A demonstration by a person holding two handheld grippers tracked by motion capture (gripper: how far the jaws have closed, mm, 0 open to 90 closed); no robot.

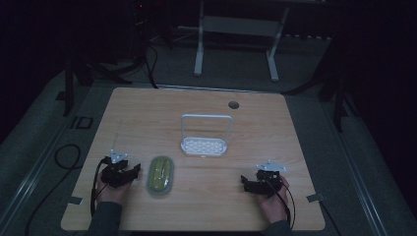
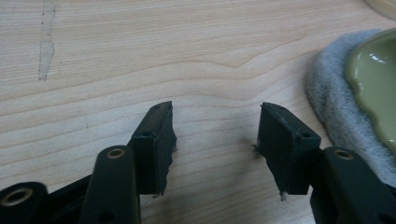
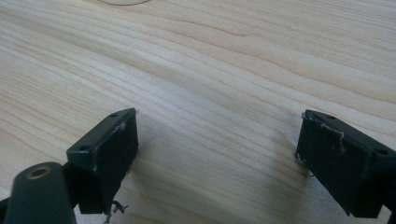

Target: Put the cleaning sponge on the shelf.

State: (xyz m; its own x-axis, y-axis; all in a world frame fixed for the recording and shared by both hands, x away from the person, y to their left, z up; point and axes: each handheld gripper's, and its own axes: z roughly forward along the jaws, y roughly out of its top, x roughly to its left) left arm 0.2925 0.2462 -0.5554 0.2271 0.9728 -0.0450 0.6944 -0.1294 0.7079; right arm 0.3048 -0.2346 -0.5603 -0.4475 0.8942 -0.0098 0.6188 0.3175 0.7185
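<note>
This looks like a lab or recording room set up for handling trials, not a home. A bare light-wood table (image 1: pixel 275 147) with a round cable hole (image 1: pixel 233 104) near its far edge stands alone on grey carpet (image 1: pixel 236 69) in a darkened room, with the white legs of another desk frame (image 1: pixel 236 34) beyond its far edge and black stand legs (image 1: pixel 74 78) off its far left and far right corners. Black cables (image 1: pixel 64 157) trail over the floor by the table's left edge, and bits of tape (image 1: pixel 74 200) sit at its near corners.
</note>
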